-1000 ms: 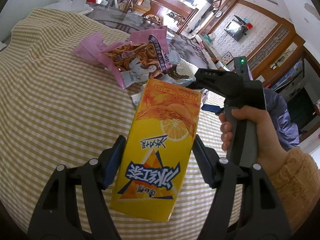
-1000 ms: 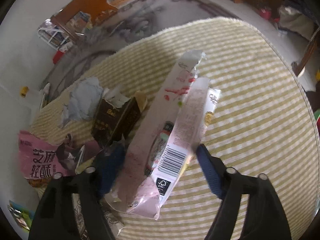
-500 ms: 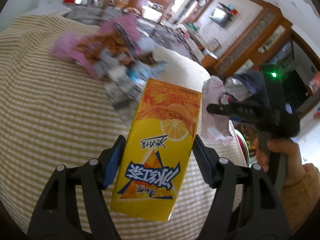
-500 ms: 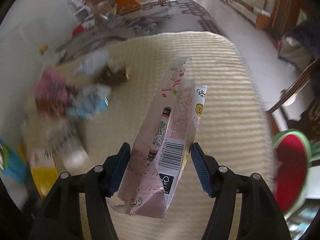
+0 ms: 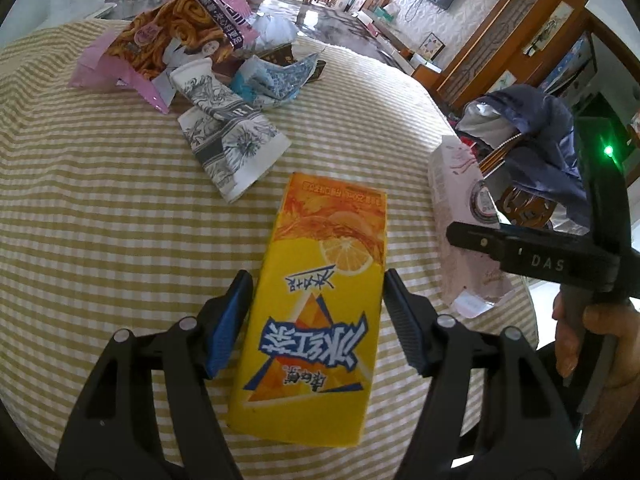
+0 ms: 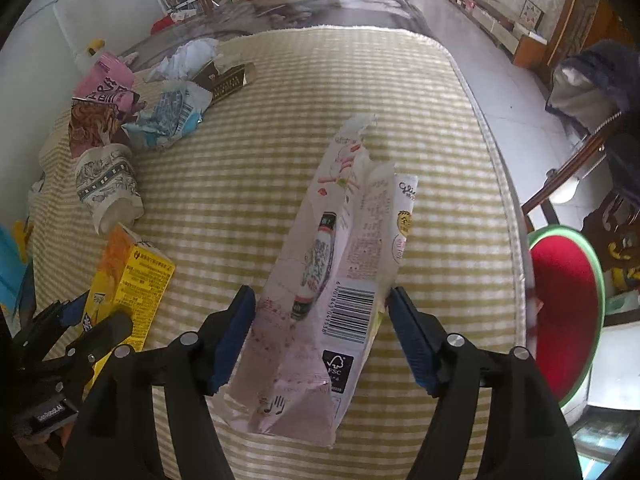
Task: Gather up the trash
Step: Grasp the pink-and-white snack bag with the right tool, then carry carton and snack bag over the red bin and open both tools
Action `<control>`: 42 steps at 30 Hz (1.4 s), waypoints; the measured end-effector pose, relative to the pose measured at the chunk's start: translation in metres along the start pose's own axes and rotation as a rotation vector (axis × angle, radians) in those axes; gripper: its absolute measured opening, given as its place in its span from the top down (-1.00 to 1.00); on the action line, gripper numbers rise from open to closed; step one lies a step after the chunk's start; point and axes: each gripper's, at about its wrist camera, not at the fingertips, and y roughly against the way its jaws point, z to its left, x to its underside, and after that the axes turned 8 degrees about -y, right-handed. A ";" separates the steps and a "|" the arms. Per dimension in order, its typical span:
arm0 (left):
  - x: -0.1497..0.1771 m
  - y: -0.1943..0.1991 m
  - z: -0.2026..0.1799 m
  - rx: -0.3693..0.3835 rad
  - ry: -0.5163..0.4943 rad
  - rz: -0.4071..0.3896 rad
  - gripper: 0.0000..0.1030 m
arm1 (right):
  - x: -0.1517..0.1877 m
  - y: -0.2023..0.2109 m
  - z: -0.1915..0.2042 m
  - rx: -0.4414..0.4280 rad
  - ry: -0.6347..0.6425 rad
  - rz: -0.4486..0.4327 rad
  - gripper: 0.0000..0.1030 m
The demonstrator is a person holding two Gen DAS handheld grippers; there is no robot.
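Observation:
My left gripper (image 5: 316, 312) is shut on a yellow iced-tea carton (image 5: 316, 300) and holds it above the checked tablecloth (image 5: 100, 208). My right gripper (image 6: 322, 328) is shut on a torn pink snack box (image 6: 332, 280). That box also shows in the left wrist view (image 5: 460, 216), at the right. The yellow carton shows in the right wrist view (image 6: 128, 280), at the lower left. More trash lies at the table's far side: a pink snack bag (image 5: 168, 40), a crushed paper cup (image 5: 232, 144) and a blue wrapper (image 5: 272, 80).
A red, green-rimmed bin (image 6: 568, 312) stands beyond the table's right edge. A chair with a dark jacket (image 5: 536, 136) stands to the right. A dark small box (image 6: 224, 80) and white tissue (image 6: 188, 56) lie at the table's far end.
Both grippers have swung away from the trash pile toward the table's right side, each keeping its load. The red bin has come closer in the right wrist view.

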 end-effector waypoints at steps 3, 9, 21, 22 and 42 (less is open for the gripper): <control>-0.001 0.003 -0.003 0.005 -0.007 0.008 -0.35 | 0.001 0.000 -0.003 -0.016 -0.016 -0.002 -0.36; 0.001 0.002 -0.017 -0.014 -0.061 0.045 -0.36 | 0.000 0.001 -0.014 -0.033 -0.072 -0.001 -0.49; 0.005 -0.005 -0.016 -0.031 -0.066 0.024 -0.19 | 0.003 -0.004 -0.016 -0.092 -0.114 -0.016 -0.44; 0.004 -0.003 -0.014 -0.021 -0.056 0.011 -0.19 | 0.005 -0.005 -0.012 -0.077 -0.088 -0.015 -0.29; 0.001 0.019 -0.006 -0.117 -0.010 -0.119 -0.18 | 0.000 0.059 -0.094 -0.020 -0.232 -0.311 -0.19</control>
